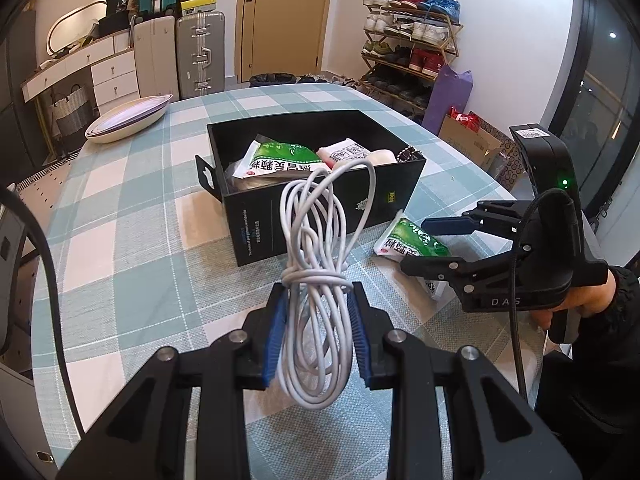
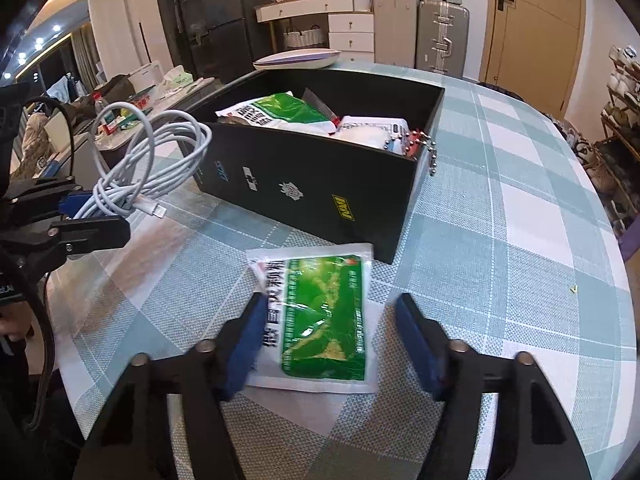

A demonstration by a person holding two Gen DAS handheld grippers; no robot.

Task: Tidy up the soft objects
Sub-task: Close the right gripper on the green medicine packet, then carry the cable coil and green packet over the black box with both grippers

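White coiled charging cable [image 1: 316, 280], knotted around its own middle, hangs pinched between the blue pads of the left gripper [image 1: 318, 312], lifted clear of the checked teal-and-white tablecloth [image 1: 132, 240]. It is held just short of the near wall of the open black cardboard box [image 1: 320, 204], probably so it can be carried over the rim and dropped in. That box already holds a green-and-white foil sachet [image 1: 280, 158], a white packet and a beaded metal chain [image 2: 416, 140], so it seems to be the collecting place. Beside the box, flat on the cloth, lies a second green-and-white foil sachet [image 2: 320, 316]; the right gripper [image 2: 328, 340] straddles it with fingers spread wide, not yet touching, seemingly lined up to take it next.
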